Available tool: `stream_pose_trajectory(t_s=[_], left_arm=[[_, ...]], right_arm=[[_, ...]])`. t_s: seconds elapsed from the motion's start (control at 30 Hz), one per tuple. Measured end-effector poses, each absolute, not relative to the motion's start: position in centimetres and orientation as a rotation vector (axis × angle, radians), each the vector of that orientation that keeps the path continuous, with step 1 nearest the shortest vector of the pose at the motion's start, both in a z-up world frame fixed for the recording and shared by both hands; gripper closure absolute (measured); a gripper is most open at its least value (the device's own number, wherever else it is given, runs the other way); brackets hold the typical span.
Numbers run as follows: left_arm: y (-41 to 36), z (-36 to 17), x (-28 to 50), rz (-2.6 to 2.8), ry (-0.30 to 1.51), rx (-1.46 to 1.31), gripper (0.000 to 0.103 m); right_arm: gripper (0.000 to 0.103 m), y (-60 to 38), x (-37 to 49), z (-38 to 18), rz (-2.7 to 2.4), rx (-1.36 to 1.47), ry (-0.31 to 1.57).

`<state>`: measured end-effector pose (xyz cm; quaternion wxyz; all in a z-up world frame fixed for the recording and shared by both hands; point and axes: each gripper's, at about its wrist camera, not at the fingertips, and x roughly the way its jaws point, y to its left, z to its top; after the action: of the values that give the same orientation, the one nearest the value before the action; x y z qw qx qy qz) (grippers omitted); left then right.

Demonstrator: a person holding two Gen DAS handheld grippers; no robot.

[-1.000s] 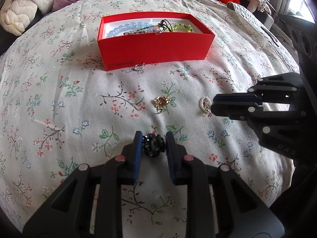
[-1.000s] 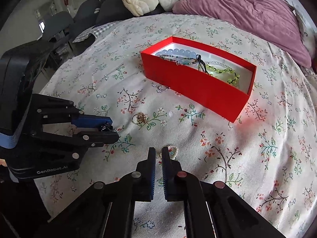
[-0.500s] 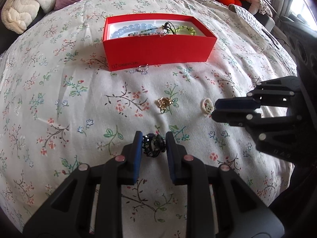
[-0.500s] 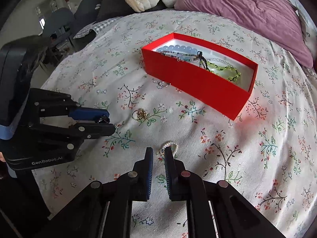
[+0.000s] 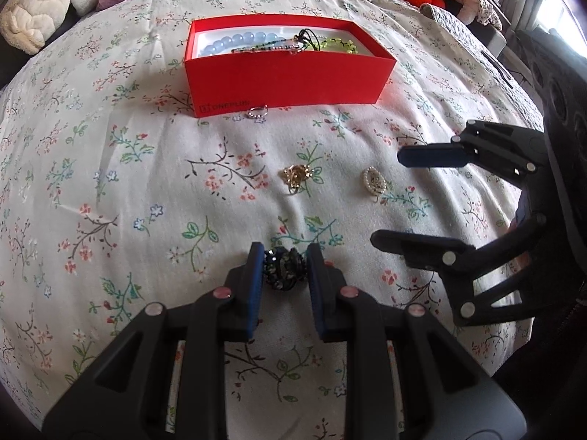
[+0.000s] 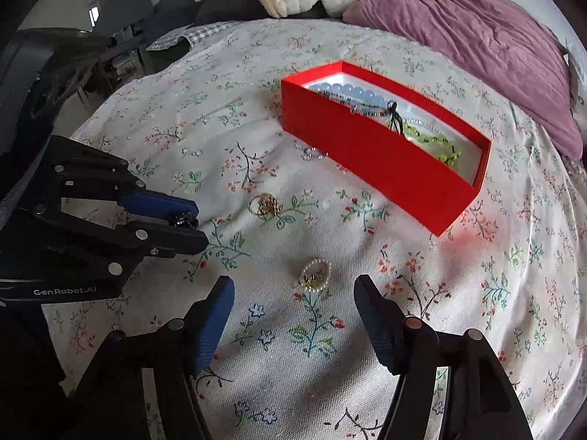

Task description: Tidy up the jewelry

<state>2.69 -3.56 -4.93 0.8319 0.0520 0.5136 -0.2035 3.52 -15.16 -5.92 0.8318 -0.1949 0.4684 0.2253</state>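
A black beaded ring (image 5: 284, 268) is being pinched by the left gripper (image 5: 285, 262); the right gripper (image 6: 293, 289) is being opened, empty, the pearl brooch (image 6: 314, 273) lying at twelve o'clock.

The right gripper (image 6: 293, 300), nearly closed a second ago just short of the pearl-rimmed oval brooch (image 6: 314, 274), is now opening its jaws wide, with the brooch lying on the floral bedspread (image 6: 477, 293) just ahead of the gap, untouched by either pad.
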Motion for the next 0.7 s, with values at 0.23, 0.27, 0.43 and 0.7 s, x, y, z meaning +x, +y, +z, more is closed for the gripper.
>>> stream_pose_trajectory(t_s=[0.23, 0.27, 0.43, 0.7], left_arm=[[-3.4, -5.0, 2.7, -0.433, 1.094, 0.098, 0.078], [-3.5, -5.1, 2.7, -0.434, 1.096, 0.098, 0.078], [-3.7, -5.2, 2.7, -0.441, 1.098, 0.103, 0.078], [-3.8, -5.2, 2.7, -0.442, 1.099, 0.103, 0.078]], right_arm=[[0.064, -14.4, 4.2, -5.9, 0.5, -0.422, 0.974], [0.069, -14.4, 4.3, -6.1, 0.496, -0.425, 0.981], [0.078, -14.6, 4.9, -7.1, 0.474, -0.425, 1.01], [0.096, -15.1, 4.5, -6.6, 0.479, -0.414, 0.991]])
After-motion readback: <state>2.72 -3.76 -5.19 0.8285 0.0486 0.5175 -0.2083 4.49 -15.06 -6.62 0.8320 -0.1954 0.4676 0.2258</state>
